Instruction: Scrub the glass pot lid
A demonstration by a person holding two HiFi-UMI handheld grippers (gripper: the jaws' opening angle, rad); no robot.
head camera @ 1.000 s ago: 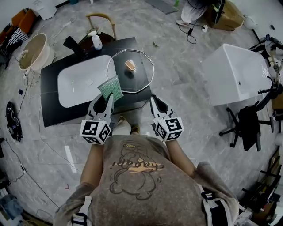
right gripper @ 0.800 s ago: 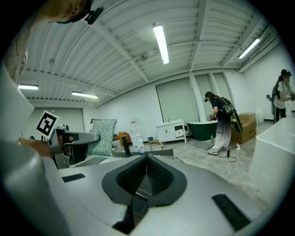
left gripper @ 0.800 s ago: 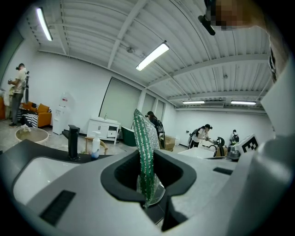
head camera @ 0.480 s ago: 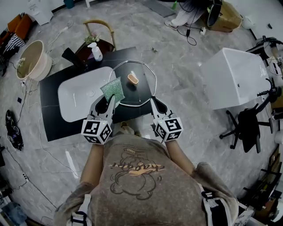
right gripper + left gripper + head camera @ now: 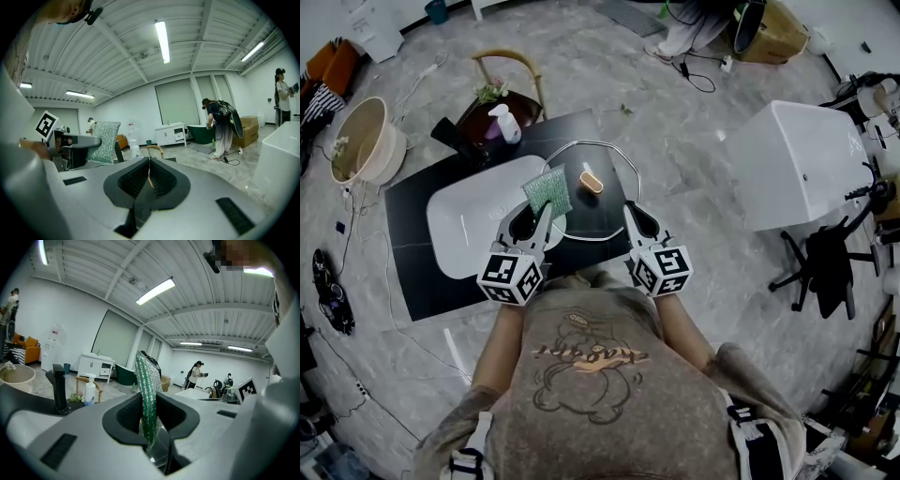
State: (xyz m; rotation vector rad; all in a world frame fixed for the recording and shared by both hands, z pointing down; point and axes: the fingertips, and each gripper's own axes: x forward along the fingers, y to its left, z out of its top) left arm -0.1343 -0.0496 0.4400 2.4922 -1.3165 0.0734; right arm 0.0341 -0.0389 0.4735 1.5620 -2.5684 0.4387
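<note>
Over the black table (image 5: 417, 258), we hold a green scouring pad (image 5: 547, 190) at the glass pot lid (image 5: 605, 202).

Our left gripper (image 5: 546, 216) pinches the green scouring pad between its jaws, and the pad stands up out of them on edge. In the head view it hangs over the lid's left rim, though we cannot tell whether it touches the glass. The lid lies on the table with its pale knob (image 5: 592, 181) upward, just right of the white basin (image 5: 473, 220). Our right gripper (image 5: 632, 214) has its jaws pressed together, with nothing that we can make out between them. Its tip sits at the lid's near right rim, and we cannot tell whether it touches. Behind the basin stand a black tap (image 5: 450, 131) and a white pump bottle (image 5: 504, 124).
</note>
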